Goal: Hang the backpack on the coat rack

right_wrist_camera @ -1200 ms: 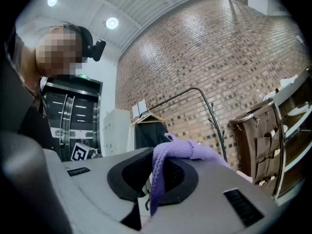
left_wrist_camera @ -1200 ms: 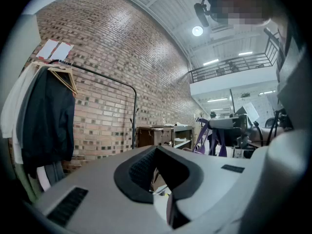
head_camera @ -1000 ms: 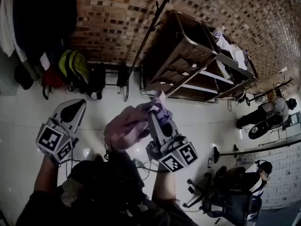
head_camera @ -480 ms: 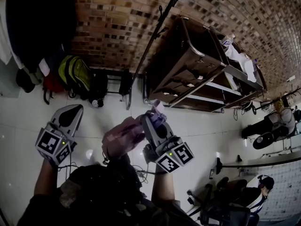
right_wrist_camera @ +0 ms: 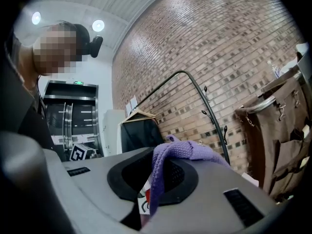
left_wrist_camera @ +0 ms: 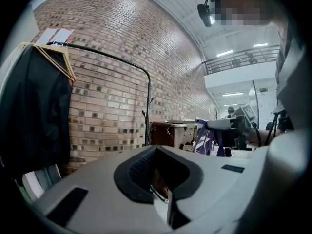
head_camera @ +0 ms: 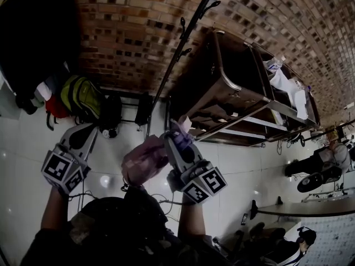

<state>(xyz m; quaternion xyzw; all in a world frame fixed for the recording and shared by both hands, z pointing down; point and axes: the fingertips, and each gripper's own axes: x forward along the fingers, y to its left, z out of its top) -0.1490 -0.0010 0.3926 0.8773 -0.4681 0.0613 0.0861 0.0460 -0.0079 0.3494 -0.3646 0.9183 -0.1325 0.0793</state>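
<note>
A pink backpack (head_camera: 145, 160) hangs in front of me at chest height. Its purple knitted strap (right_wrist_camera: 181, 152) lies over my right gripper (head_camera: 177, 140), which is shut on it, and the strap runs down between the jaws. My left gripper (head_camera: 83, 132) is to the left of the bag, level, shut and holding nothing. The coat rack (head_camera: 183, 35), a thin black pole with small hooks, stands ahead against the brick wall. The rack's hooks (right_wrist_camera: 214, 113) show just past the strap in the right gripper view. The left gripper view shows the pole (left_wrist_camera: 147, 106) too.
A brown fabric cart on a metal frame (head_camera: 222, 87) stands right of the rack. A green backpack (head_camera: 80, 96) and a red bag (head_camera: 54, 107) sit on the floor at the left wall. A black coat (left_wrist_camera: 34, 111) hangs on a rail. A person (head_camera: 321, 165) is at the far right.
Both grippers and the backpack have moved toward the brick wall; the rack, cart and green backpack appear nearer. The right gripper's hold on the strap is unchanged.
</note>
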